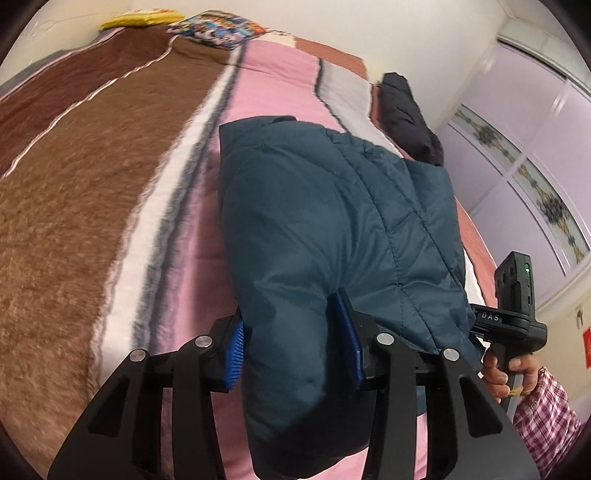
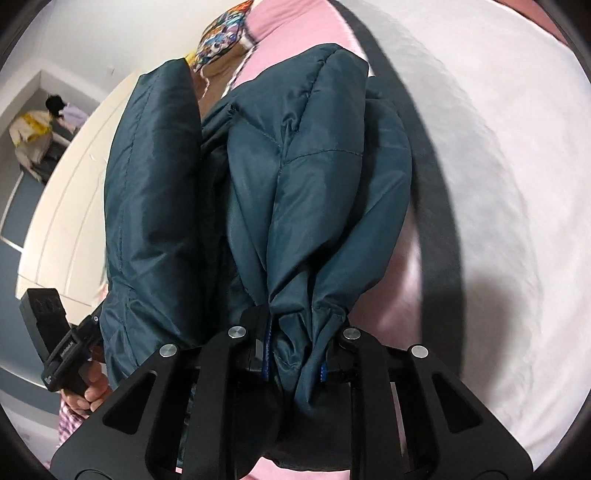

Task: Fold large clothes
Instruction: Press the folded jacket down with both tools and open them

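A teal quilted puffer jacket [image 1: 332,221] hangs over the striped bed blanket [image 1: 92,184], held up by both grippers. My left gripper [image 1: 293,343] is shut on a thick fold of the jacket between its blue pads. My right gripper [image 2: 295,354] is shut on a bunched edge of the same jacket [image 2: 295,184]. Each view shows the other gripper at its edge: the right one [image 1: 513,306] in the left wrist view, the left one [image 2: 55,343] in the right wrist view.
A dark garment [image 1: 406,118] lies on the bed's far right. A patterned pillow [image 1: 218,27] and a yellow item [image 1: 140,18] sit at the head. A lilac wardrobe [image 1: 517,147] stands right. Clothes [image 2: 33,136] lie in a wall niche.
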Tool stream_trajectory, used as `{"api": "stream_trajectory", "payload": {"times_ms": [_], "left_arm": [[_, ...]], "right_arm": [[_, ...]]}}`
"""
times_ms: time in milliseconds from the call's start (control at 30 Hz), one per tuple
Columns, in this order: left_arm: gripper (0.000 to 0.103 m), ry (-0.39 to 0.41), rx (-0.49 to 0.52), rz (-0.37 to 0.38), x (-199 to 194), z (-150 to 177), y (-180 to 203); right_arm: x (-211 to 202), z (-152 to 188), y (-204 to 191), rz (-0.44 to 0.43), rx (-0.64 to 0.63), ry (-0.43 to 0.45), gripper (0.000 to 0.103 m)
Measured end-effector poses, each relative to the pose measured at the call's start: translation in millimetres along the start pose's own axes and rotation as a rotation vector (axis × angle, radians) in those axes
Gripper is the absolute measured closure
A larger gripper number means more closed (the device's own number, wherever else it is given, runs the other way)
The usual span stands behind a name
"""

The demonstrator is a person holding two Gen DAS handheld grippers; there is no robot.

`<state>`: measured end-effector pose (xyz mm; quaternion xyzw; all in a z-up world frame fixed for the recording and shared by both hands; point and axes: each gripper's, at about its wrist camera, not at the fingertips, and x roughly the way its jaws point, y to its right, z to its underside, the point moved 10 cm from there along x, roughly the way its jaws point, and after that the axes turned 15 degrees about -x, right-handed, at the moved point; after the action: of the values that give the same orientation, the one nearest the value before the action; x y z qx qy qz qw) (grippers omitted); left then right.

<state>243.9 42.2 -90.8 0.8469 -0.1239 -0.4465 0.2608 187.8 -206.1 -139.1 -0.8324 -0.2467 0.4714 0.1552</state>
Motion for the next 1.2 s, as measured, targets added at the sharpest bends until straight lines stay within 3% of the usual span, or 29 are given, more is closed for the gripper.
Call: {"api": "stream_trajectory", "payload": {"times_ms": [200,467,633,833,933,1033,1200], "left_arm": [[0.059,0.015,-0.009,0.013,6,0,1],[0.045,0.028,-0.005,-0.044,-4,5,-4],[0.039,0.052,0.014,-0.051,-21,5,4],[0.039,0.076,0.016,-0.031,-45,15,11],[0.039,0.075,0.018,-0.01,-53,23,17],[0.039,0.051,0.033,-0.008,-52,40,21],[0.039,-0.019,0.045,-0.1,-31,63,7]], "right_arm": [[5,12,-2,0.033,0.024,-0.018,0.083],[-16,19,-9,0.047,0.112,-0.007,0.068],[-49,21,-6,0.055,0.135,0.058,0.06],[-91,28,-25,0.066,0.104,0.148,0.06],[-102,39,-55,0.018,0.018,0.171,0.075],[-97,63,-91,-0.06,-0.052,0.129,0.087],[-66,95,-85,0.009,-0.017,0.01,0.091]]}}
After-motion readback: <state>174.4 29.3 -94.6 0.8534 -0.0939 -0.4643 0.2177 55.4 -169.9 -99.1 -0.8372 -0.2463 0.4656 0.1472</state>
